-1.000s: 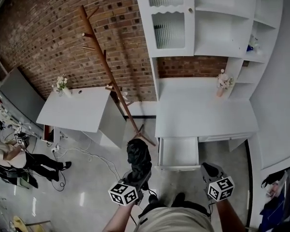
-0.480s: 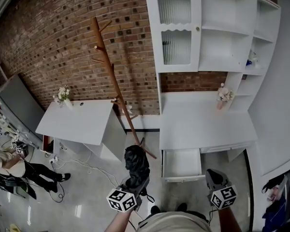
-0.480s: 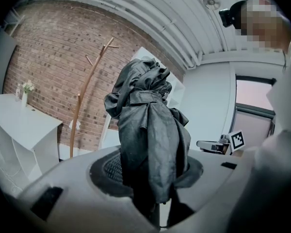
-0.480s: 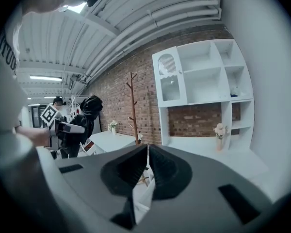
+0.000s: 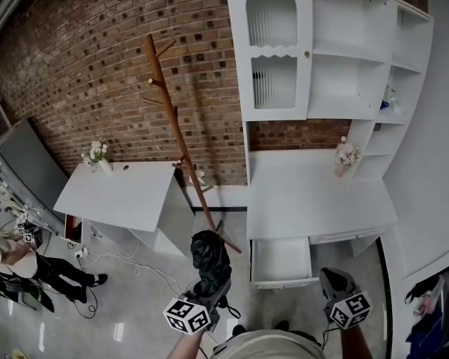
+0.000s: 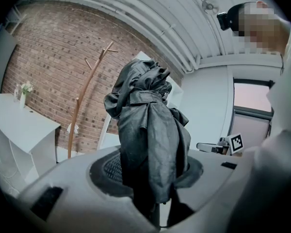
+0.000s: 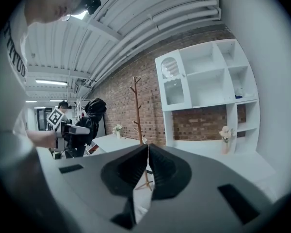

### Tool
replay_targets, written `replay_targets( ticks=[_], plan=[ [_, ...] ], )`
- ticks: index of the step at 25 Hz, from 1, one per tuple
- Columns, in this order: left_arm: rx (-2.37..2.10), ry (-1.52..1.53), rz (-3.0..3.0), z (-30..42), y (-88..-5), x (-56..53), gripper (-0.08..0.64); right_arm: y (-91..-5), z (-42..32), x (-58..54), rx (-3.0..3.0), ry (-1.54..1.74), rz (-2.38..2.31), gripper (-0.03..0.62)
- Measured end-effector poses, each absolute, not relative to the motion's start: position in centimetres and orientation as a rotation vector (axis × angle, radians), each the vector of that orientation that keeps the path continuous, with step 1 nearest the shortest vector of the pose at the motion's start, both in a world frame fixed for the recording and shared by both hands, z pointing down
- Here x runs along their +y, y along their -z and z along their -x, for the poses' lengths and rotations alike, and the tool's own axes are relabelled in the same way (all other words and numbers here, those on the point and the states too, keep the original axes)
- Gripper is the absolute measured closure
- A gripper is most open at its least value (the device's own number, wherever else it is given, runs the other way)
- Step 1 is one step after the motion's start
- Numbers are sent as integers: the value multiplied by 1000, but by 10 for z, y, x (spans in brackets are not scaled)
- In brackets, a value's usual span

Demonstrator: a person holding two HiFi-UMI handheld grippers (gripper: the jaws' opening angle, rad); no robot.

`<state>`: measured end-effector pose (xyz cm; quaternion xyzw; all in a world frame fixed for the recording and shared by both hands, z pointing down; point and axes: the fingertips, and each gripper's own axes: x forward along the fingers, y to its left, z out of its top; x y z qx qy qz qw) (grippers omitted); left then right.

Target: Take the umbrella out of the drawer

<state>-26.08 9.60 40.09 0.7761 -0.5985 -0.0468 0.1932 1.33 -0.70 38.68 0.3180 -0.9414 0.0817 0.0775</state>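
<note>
Gripping a black, crumpled, folded cloth umbrella [image 6: 148,130] tight in the left gripper [image 6: 153,178], with both jaws pressed on its lower part and the bunched-up top poking out well past them. Held up in the air over the shiny grey floor [image 5: 135,290], out of the open white drawer [image 5: 280,262] and just to the left of it. Drawer sticking out from under the long white surface [image 5: 314,193]. Right gripper [image 7: 148,152] closed, with the two jaws touching at the tips and holding nothing. Held low in front of the right side of the drawer, well apart from the umbrella. Farther back, a tall brown wooden coat stand [image 5: 176,126] with short pegs, standing against the red brick wall [image 5: 97,51] between a second white surface and the one with the drawer.
</note>
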Motion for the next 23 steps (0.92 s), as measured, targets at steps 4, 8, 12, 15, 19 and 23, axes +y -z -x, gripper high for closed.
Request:
replay_targets(
  ticks=[4, 8, 12, 15, 19, 23],
  plan=[
    [-1682, 134, -2183, 260, -401, 95, 367, -382, -14, -9, -2830, -245, -962, 561],
    [-1684, 145, -2183, 258, -401, 92, 367, -380, -16, -14, -2827, -244, -964, 561],
    [-1684, 152, -2186, 256, -401, 88, 367, -381, -22, -20, -2822, -249, -974, 561],
    [-1687, 154, -2188, 257, -399, 87, 367, -380, -22, -21, -2826, -248, -978, 561],
    [-1693, 158, -2189, 258, -398, 85, 367, -375, -18, -23, -2833, -229, -967, 561],
    [-1697, 160, -2191, 258, -398, 83, 367, -381, -19, -24, -2834, -242, -964, 561]
  ],
)
